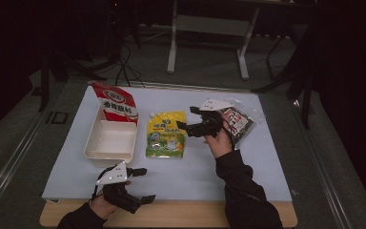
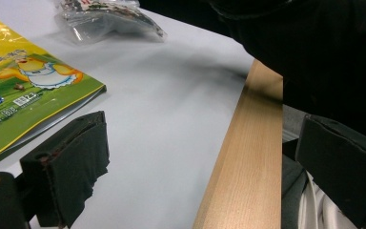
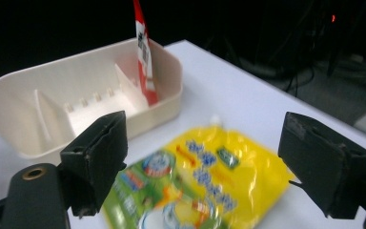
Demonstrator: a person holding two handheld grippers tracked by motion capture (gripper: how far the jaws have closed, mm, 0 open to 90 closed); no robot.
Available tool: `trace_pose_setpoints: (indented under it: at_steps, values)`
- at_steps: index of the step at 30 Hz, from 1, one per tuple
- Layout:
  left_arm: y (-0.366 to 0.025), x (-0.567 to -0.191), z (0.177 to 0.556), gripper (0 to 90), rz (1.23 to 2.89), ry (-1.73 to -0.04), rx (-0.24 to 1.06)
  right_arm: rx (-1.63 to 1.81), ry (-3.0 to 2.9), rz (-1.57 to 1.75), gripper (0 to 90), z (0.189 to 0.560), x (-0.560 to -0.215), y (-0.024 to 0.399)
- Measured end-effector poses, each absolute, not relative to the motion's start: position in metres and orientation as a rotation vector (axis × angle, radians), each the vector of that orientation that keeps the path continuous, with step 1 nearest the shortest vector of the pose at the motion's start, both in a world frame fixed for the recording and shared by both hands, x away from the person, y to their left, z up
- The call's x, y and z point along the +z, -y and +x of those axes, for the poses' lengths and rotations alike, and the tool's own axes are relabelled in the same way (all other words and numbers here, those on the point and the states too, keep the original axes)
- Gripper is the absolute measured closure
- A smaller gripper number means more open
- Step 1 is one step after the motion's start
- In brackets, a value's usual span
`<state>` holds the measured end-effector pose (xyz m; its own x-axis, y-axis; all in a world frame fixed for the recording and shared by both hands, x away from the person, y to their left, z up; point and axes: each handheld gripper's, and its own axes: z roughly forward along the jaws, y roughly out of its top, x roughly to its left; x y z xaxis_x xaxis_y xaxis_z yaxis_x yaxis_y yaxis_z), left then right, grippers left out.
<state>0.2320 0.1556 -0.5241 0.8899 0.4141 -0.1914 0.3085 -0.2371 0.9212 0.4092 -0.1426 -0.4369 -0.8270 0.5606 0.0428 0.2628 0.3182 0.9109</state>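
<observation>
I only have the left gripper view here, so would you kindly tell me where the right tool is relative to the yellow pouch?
Observer: In the high view the right tool hovers at the right edge of the yellow pouch. It points toward the pouch, and its jaws are open with nothing gripped.
Operator: Thank you. Is there any container on the pouch's other side?
Observer: Yes, a white divided tray sits just left of the pouch.
Operator: And is anything in it?
Observer: A red-and-white packet leans upright at its far end, and the other compartments look bare.
</observation>
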Motion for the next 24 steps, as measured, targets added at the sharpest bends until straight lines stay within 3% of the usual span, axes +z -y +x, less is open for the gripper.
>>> trace_pose_setpoints:
  at_steps: [3, 6, 24]
  values:
    - [-0.155, -0.524, 0.232, 4.6, 1.839, -0.541, 0.102, 1.515, -2.310, 0.792, 9.8, 0.403, -0.440, 0.158]
    - [-0.154, -0.524, 0.232, 4.6, 1.847, -0.538, 0.104, 1.490, -2.255, 0.819, 10.1, 0.395, -0.442, 0.173]
    - [-0.149, -0.526, 0.235, 4.6, 1.858, -0.531, 0.097, 1.168, -2.221, 0.898, 25.3, 0.368, -0.478, 0.243]
